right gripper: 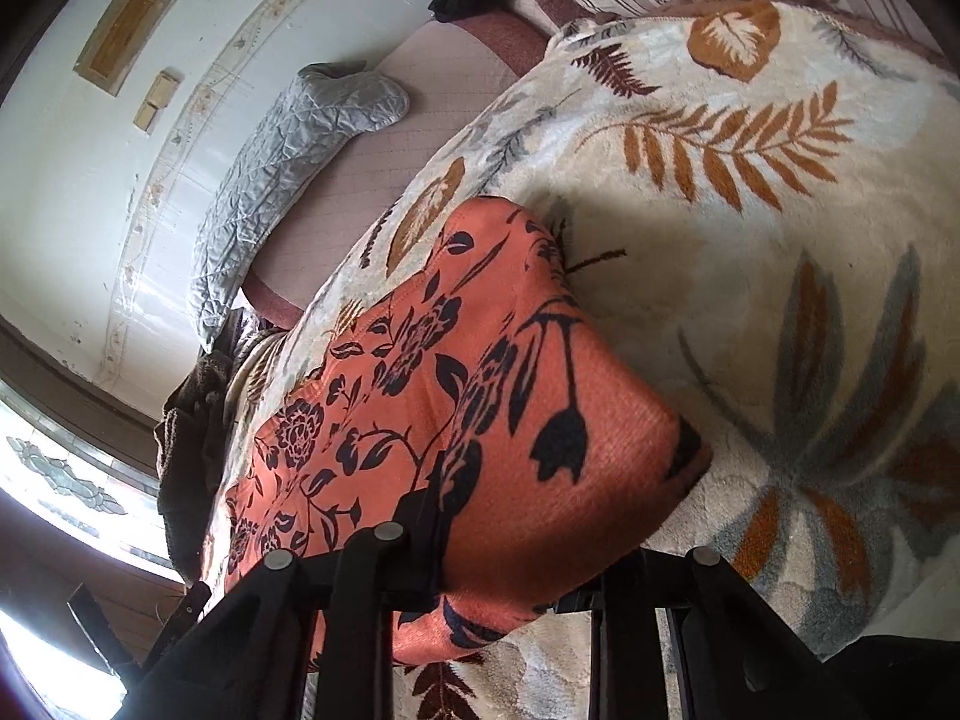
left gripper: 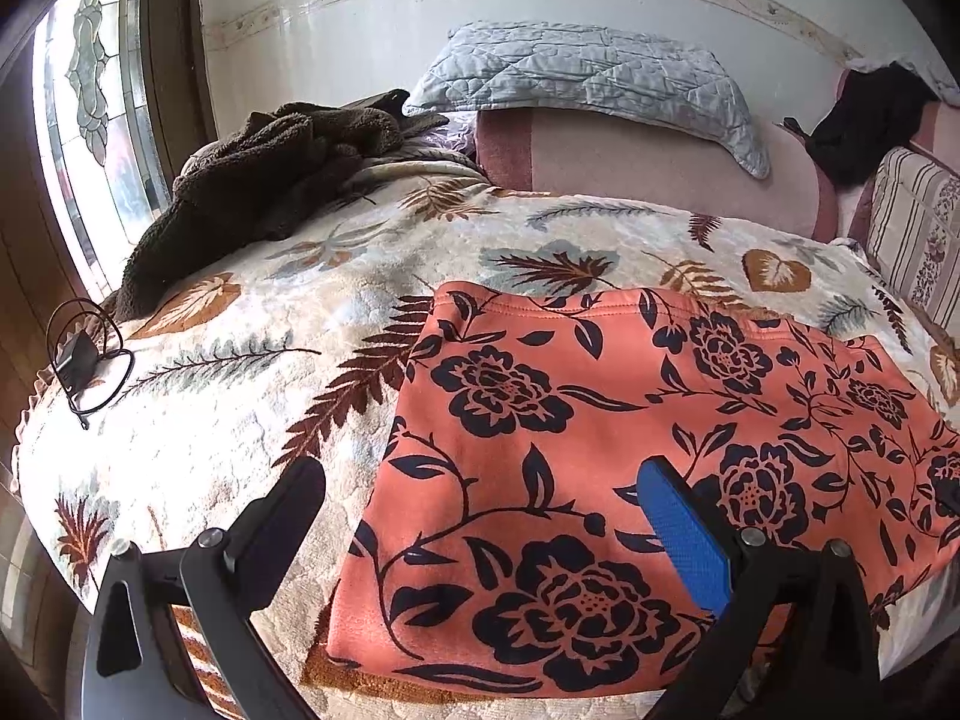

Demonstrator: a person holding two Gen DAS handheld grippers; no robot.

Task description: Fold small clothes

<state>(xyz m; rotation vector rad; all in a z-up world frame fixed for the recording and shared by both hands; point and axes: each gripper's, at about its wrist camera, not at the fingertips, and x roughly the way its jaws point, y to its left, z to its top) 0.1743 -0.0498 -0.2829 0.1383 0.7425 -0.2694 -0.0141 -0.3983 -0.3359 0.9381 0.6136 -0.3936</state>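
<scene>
Orange floral garment (left gripper: pixel 600 450) flat on leaf-print blanket (left gripper: pixel 210 372), near front edge. Left gripper (left gripper: pixel 480 480) jaws wide apart above it. Right gripper (right gripper: pixel 510 552) clamped on lifted garment corner. No readable writing.

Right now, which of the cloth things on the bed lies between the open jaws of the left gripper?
The orange flowered garment, spread flat on the leaf-print blanket. The brown fleece lies crumpled far off by the window, and the grey pillow leans at the wall.
</scene>
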